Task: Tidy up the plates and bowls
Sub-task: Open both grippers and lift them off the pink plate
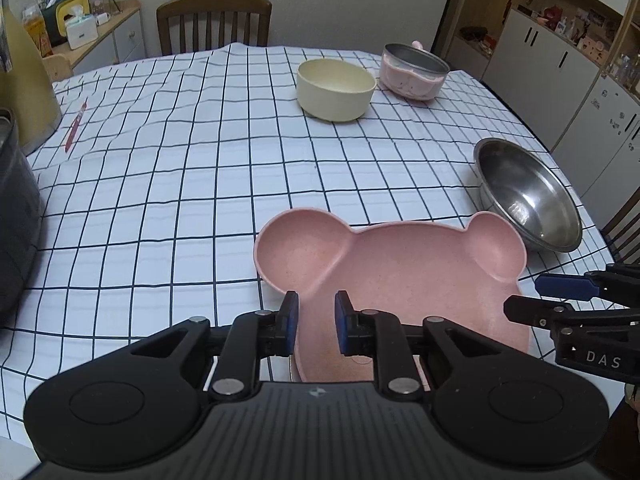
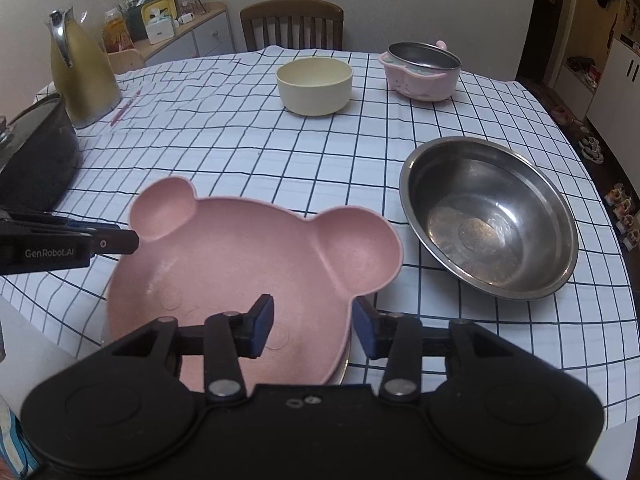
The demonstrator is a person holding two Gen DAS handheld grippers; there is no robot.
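Note:
A pink bear-shaped divided plate (image 1: 400, 272) (image 2: 240, 248) lies at the near edge of the checked tablecloth, and a thin steel rim (image 2: 343, 368) shows under it. My left gripper (image 1: 317, 316) straddles the plate's near left rim with a clear gap between its blue pads. My right gripper (image 2: 314, 330) straddles the near right rim, jaws wide, one pad over the plate floor and one outside. Neither presses on the plate. A steel bowl (image 1: 528, 196) (image 2: 488, 216) sits to the right. A cream bowl (image 2: 314, 84) and a pink bowl with a steel liner (image 2: 420, 76) stand at the far side.
A gold jug (image 2: 80, 68) and a dark pot (image 2: 36, 160) stand at the left edge, with a red pen (image 2: 126, 110) beside them. A wooden chair (image 2: 292, 24) is behind the table. Bare cloth (image 1: 180, 180) spreads across the middle.

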